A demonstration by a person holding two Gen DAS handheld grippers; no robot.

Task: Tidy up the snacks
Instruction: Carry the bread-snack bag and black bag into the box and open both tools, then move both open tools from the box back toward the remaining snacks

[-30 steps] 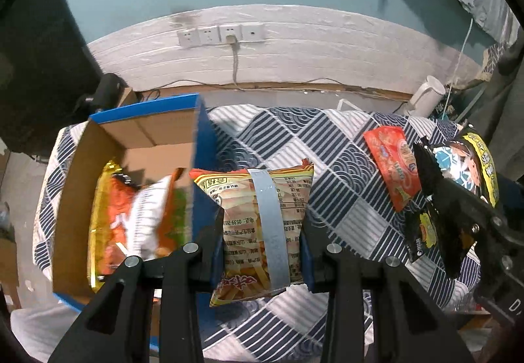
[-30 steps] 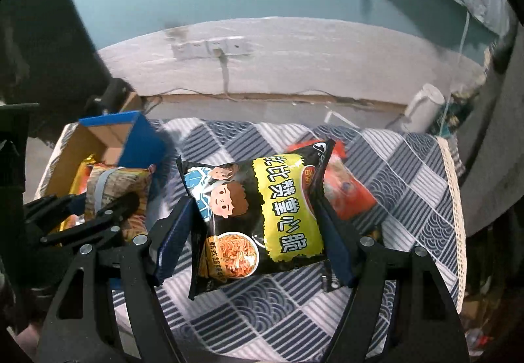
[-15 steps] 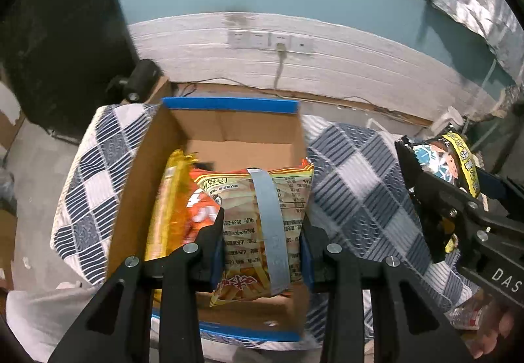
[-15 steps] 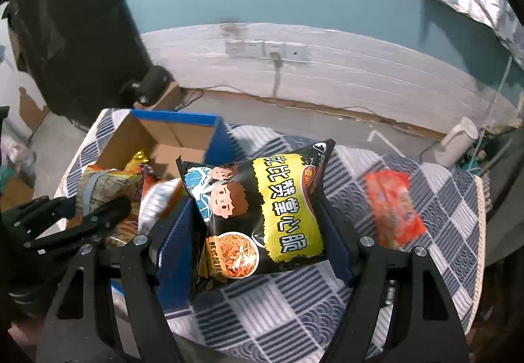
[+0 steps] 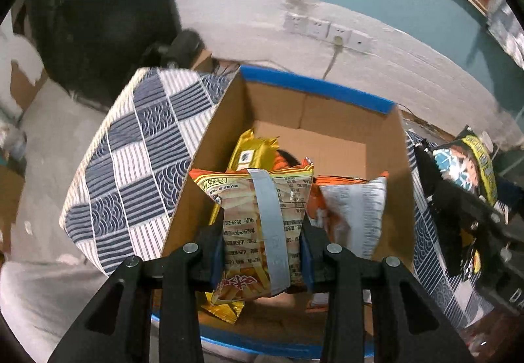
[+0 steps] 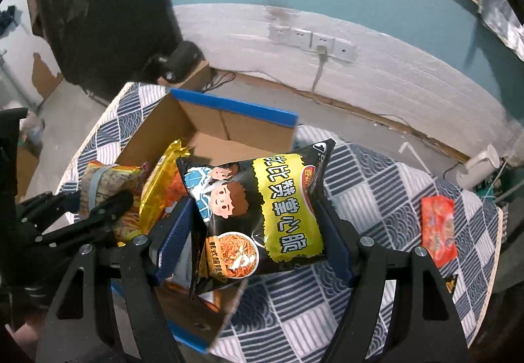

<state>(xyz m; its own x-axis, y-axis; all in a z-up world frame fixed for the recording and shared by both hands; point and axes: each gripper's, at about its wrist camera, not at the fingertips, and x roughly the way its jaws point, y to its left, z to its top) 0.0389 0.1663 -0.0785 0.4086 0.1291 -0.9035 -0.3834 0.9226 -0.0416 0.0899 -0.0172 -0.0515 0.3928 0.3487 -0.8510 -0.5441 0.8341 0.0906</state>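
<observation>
My left gripper (image 5: 262,242) is shut on an orange snack bag with a grey back seam (image 5: 262,225), held above the open cardboard box (image 5: 294,107) with blue-edged flaps. Inside the box lie a gold packet (image 5: 252,150) and an orange-and-white packet (image 5: 353,209). My right gripper (image 6: 255,225) is shut on a black-and-yellow noodle snack bag (image 6: 278,202), held over the box's right wall (image 6: 229,124). In the left wrist view that bag (image 5: 468,163) shows at the right edge. In the right wrist view the left gripper (image 6: 91,209) and its bag (image 6: 108,176) appear at the left.
The box stands on a table with a blue-and-white patterned cloth (image 6: 376,186). A red snack packet (image 6: 437,225) lies on the cloth at the right. A white cup-like object (image 6: 475,166) stands past the table's far right corner. Wall sockets (image 5: 327,30) sit behind.
Both grippers have carried their bags leftward across the table. The left one now hangs over the inside of the box, the right one over the box's right side.
</observation>
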